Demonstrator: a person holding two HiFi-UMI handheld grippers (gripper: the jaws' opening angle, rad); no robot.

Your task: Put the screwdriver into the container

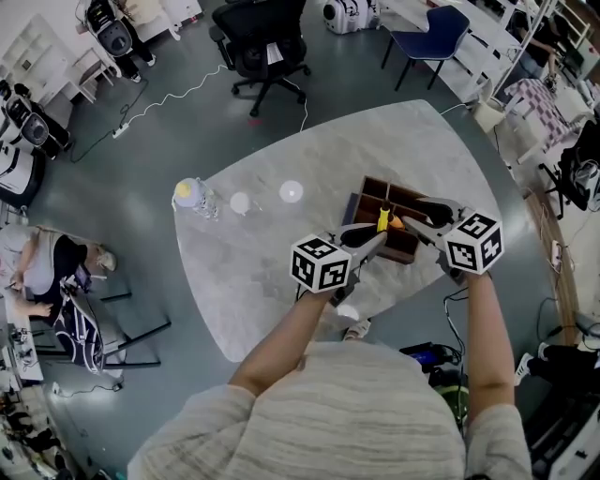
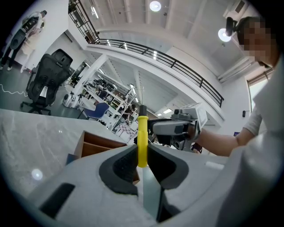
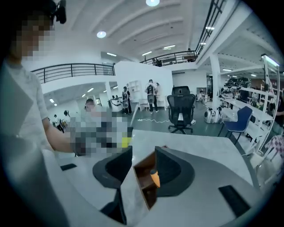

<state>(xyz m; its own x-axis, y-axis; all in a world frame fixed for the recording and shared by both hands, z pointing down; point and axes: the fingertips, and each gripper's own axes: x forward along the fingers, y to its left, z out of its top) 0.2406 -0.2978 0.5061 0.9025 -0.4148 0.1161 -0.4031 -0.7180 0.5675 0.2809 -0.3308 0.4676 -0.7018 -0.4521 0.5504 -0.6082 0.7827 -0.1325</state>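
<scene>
Well, the room was a big work hall with a grey floor (image 1: 159, 150). A wide, pale stone table (image 1: 272, 272) with round corners filled the middle of the head view. Far past it stood a black office chair (image 1: 263, 45), with a blue chair (image 1: 428, 36) to the far right. A seated person (image 1: 45, 267) was at the left edge. On the table's left part stood a clear bottle (image 1: 194, 197). On its right part sat a brown wooden container (image 1: 373, 195) split into small boxes.

The left gripper (image 1: 373, 242) was clamped on the screwdriver (image 1: 383, 220), which had a yellow handle. In the head view the screwdriver was over the near side of the container, but that view did not show if it touched the wood. The right gripper (image 1: 424, 217) was just beside it on the right, its jaws apart and pinching nothing.

Only the left gripper view showed the screwdriver (image 2: 142, 139) standing straight up between the pads, with the container (image 2: 95, 142) behind it on the left. The right gripper view looked into the container (image 3: 141, 170) and showed a small orange thing (image 3: 154, 178) lying in one box. The head view showed that only as a tiny spot beside the yellow handle. Both gripper views showed a high balcony (image 2: 168, 62) with a dark rail and ceiling lamps (image 2: 155, 5), which the head view did not.
</scene>
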